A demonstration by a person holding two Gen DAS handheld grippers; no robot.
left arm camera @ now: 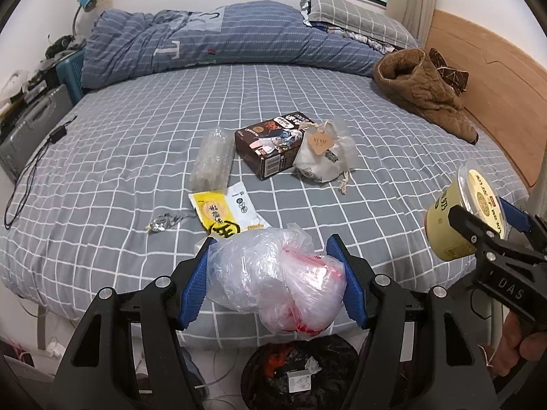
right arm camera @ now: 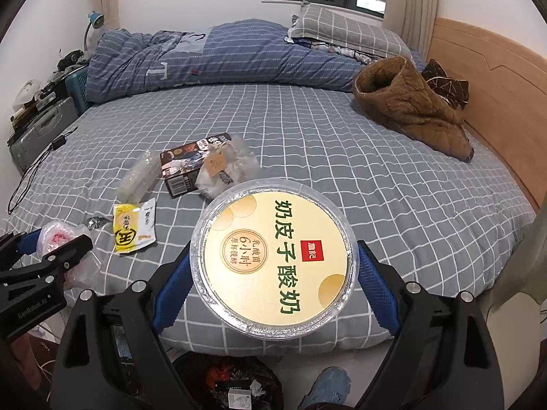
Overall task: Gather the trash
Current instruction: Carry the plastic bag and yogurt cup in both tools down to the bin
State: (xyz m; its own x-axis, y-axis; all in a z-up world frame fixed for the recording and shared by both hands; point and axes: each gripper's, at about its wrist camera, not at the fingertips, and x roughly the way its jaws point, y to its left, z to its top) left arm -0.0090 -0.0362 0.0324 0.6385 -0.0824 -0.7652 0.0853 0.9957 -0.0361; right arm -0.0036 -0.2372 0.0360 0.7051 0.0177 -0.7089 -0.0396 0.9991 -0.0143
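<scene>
Bedroom w/ a bed (left arm camera: 307,89) in a grey grid sheet, blue striped duvet (left arm camera: 218,41) bunched along the far side, brown quilted jacket (left arm camera: 424,92) over by the wooden headboard (left arm camera: 492,78). Left gripper (left arm camera: 277,280) is pinching a crumpled clear plastic bag (left arm camera: 273,280) w/ some red inside, both blue pads (left arm camera: 195,290) pressing into it, held over the near edge of the bed. Right gripper (right arm camera: 273,273) is clamped wide on a yellow yogurt cup (right arm camera: 273,256), foil-look rim and Chinese print on the lid, one pad each side of the tub. Both sit roughly above a black-lined trash bin (left arm camera: 297,372) on the floor that already has bits in it, incl. a small white box. Other trash lies on the sheet: yellow snack wrapper (left arm camera: 215,215) overlapping a white sachet (left arm camera: 241,205), small silver foil scrap (left arm camera: 164,222) just left of those, clear bubble-wrap sleeve (left arm camera: 212,157) further back, dark brown carton (left arm camera: 270,147) w/ a barcode end, and a white drawstring pouch (left arm camera: 324,153) w/ a kraft tag leaning against the carton. Black cable (left arm camera: 30,167) trails over the bed's left edge.
</scene>
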